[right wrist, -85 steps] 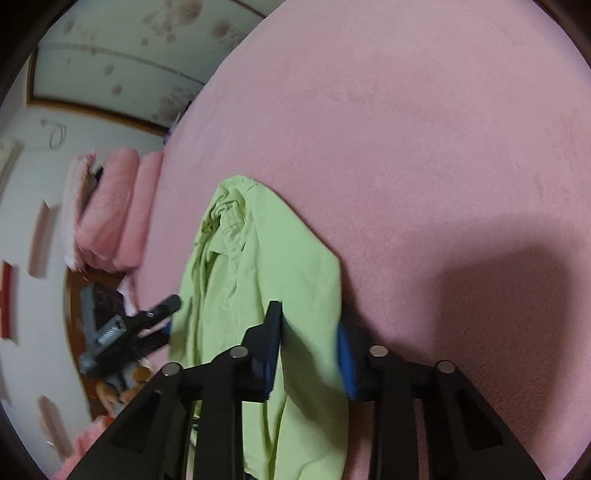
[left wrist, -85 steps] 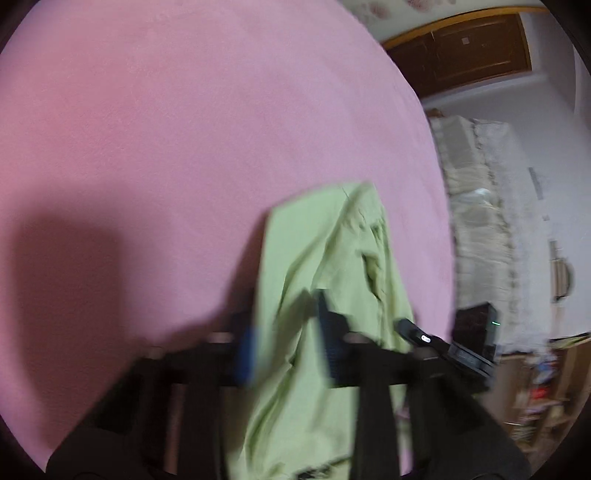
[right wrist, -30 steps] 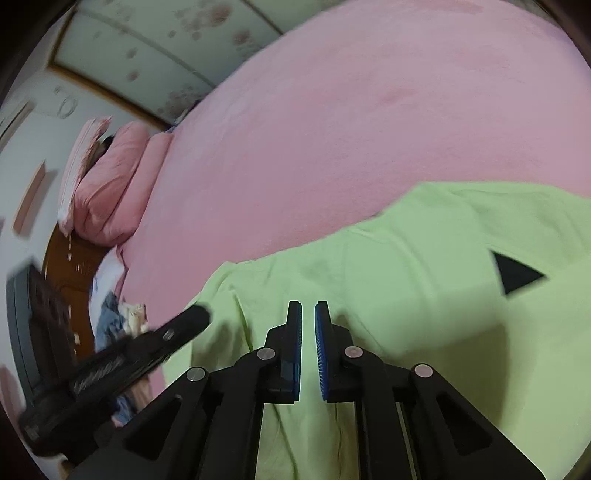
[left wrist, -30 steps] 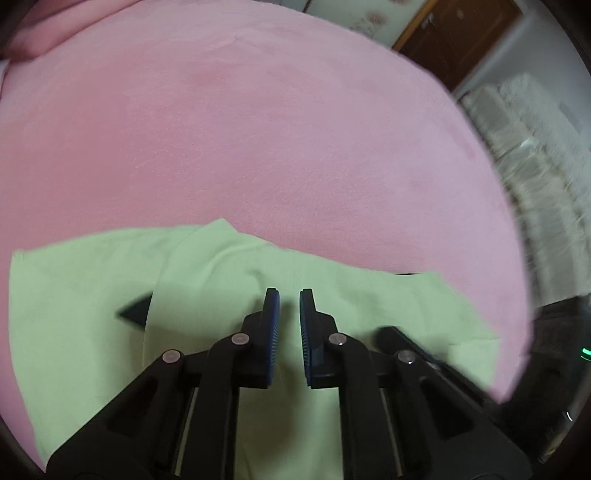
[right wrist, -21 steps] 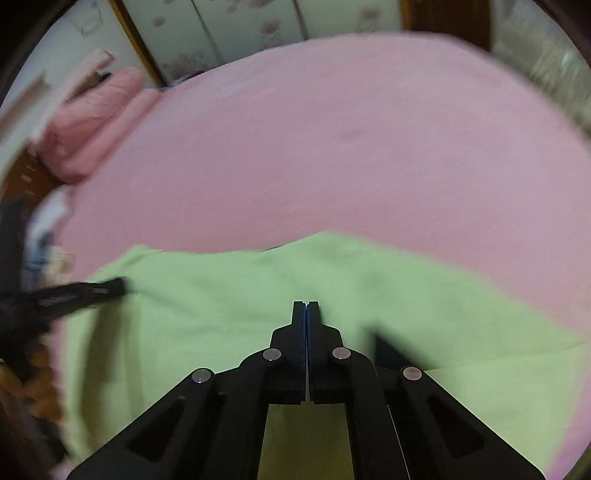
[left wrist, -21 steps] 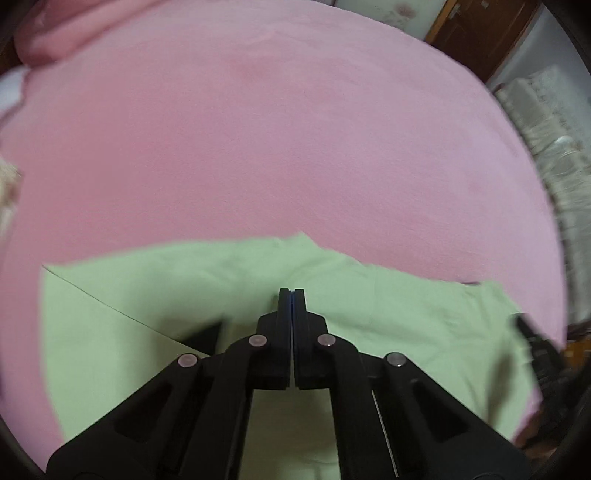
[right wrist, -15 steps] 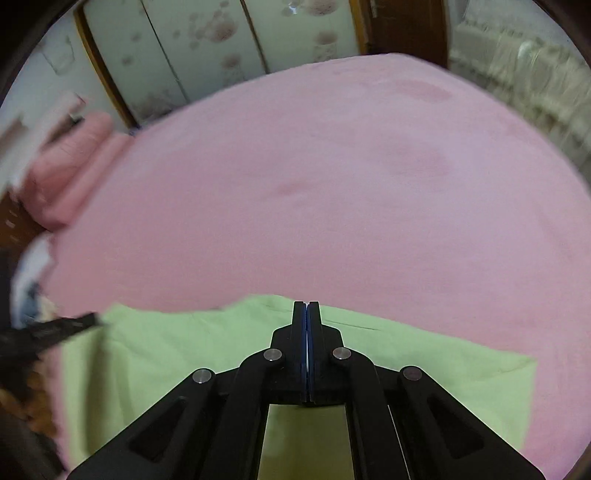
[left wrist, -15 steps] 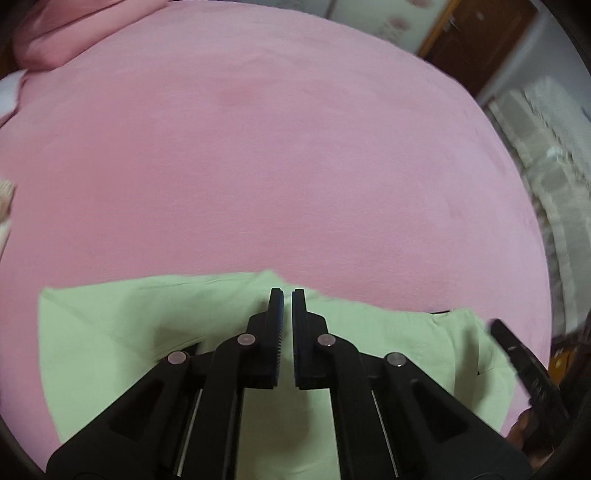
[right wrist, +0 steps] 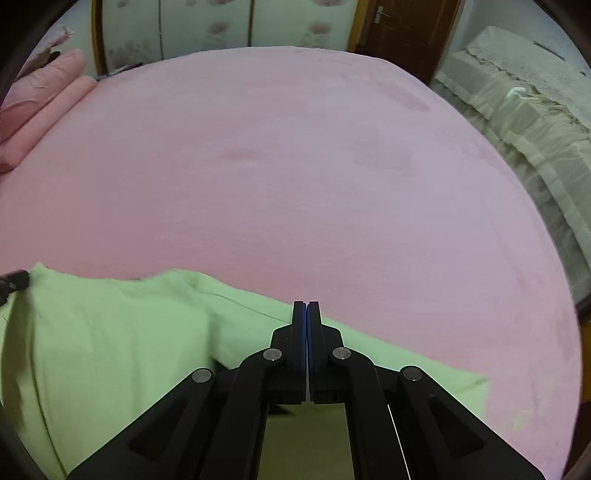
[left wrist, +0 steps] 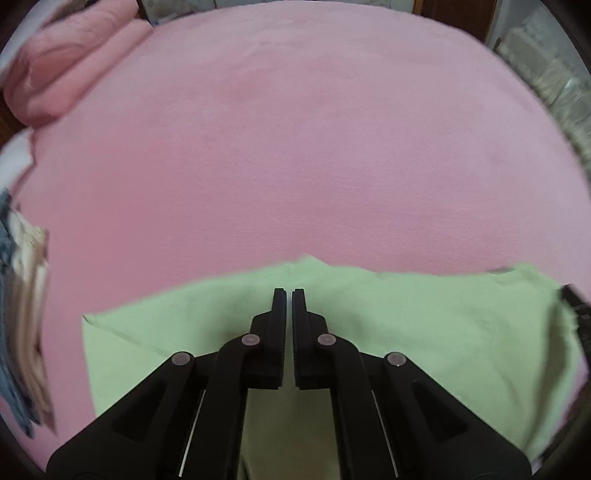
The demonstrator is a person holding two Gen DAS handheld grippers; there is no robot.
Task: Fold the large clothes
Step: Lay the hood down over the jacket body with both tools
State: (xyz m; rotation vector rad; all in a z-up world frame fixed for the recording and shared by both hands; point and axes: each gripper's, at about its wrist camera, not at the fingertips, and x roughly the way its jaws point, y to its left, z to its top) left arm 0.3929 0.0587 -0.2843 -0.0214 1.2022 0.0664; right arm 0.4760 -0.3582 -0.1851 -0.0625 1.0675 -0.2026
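Pink bed (right wrist: pixel 295 177) carries the green garment (right wrist: pixel 110 332) at 6 o'clock; left tool (left wrist: pixel 288 295) and right tool (right wrist: pixel 306 308), both closed and empty, hover between folds, so next they likely must open onto an edge.

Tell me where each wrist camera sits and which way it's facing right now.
Left wrist: on the left gripper, looking down along its nearly closed black fingers at the light green garment on the pink bedspread.
Right wrist: on the right gripper, fingers shut, facing across the bedspread toward the brown wooden door.
Shared: both see the garment, the bedspread, the folded pink bedding far left.
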